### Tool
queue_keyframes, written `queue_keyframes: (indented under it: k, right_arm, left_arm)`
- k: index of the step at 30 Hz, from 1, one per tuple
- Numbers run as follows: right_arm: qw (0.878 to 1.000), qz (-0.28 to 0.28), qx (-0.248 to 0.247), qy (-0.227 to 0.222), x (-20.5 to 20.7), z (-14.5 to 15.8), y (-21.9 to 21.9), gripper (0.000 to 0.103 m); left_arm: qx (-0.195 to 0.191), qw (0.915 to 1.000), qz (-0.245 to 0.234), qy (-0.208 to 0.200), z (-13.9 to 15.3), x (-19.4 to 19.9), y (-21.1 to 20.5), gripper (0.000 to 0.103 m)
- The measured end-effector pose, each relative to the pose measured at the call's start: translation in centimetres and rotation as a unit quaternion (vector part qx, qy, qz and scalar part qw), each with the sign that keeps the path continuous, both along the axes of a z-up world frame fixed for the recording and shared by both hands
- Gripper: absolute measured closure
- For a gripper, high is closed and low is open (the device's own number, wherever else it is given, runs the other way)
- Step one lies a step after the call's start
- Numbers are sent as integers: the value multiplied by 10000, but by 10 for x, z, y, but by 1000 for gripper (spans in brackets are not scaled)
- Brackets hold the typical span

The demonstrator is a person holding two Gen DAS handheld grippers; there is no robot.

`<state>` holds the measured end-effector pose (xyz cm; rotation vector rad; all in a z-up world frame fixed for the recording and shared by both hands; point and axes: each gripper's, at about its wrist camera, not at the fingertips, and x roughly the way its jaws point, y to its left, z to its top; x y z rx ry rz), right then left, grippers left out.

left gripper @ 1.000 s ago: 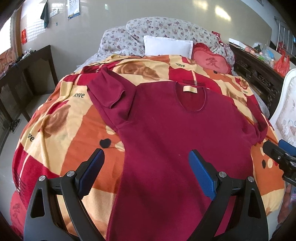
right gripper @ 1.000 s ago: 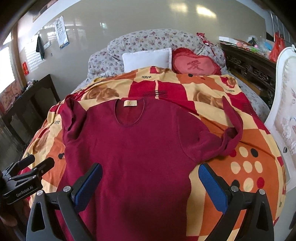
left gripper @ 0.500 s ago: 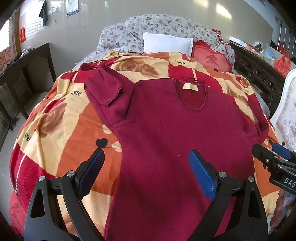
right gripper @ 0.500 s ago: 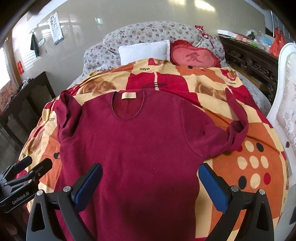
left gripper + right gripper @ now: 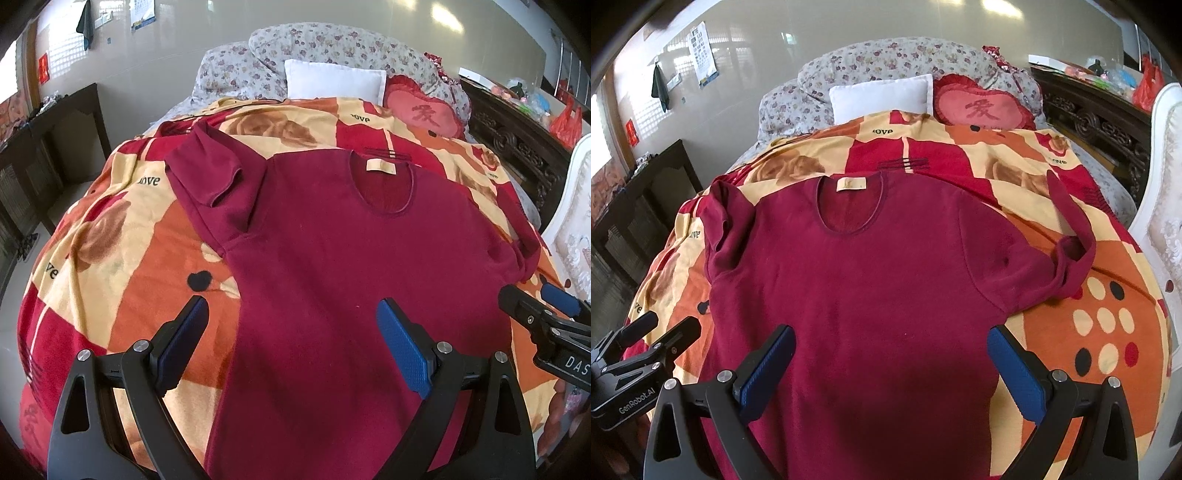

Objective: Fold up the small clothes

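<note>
Both tools have edged forward over the dark red knit short-sleeved top (image 5: 354,258) lying flat on the bed's orange patterned blanket (image 5: 122,258), left tool (image 5: 291,343) and right tool (image 5: 892,360) gaping empty, so a grab could catch blanket or drag the rumpled sleeve (image 5: 1067,258).

Left gripper (image 5: 291,325): black plastic frame, triangular cut-outs in each arm, silver round screws near finger roots, blue ribbed pads (image 5: 402,350) on inner faces. Right gripper (image 5: 890,356): same black frame, silver screws, blue textured pads (image 5: 1015,373). White lettering on bodies: "GenRobot.AI" on left, "DAS" on right.
</note>
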<state>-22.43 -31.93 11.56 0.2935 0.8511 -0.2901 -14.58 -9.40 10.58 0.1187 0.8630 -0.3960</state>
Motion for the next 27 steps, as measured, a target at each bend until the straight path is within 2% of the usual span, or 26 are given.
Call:
queue_keyframes:
  k: [27]
  right_arm:
    - [9995,231,39,225,27,-18,11,0]
  left_arm:
    - [110,9997,73,225,-19,19,-1,11]
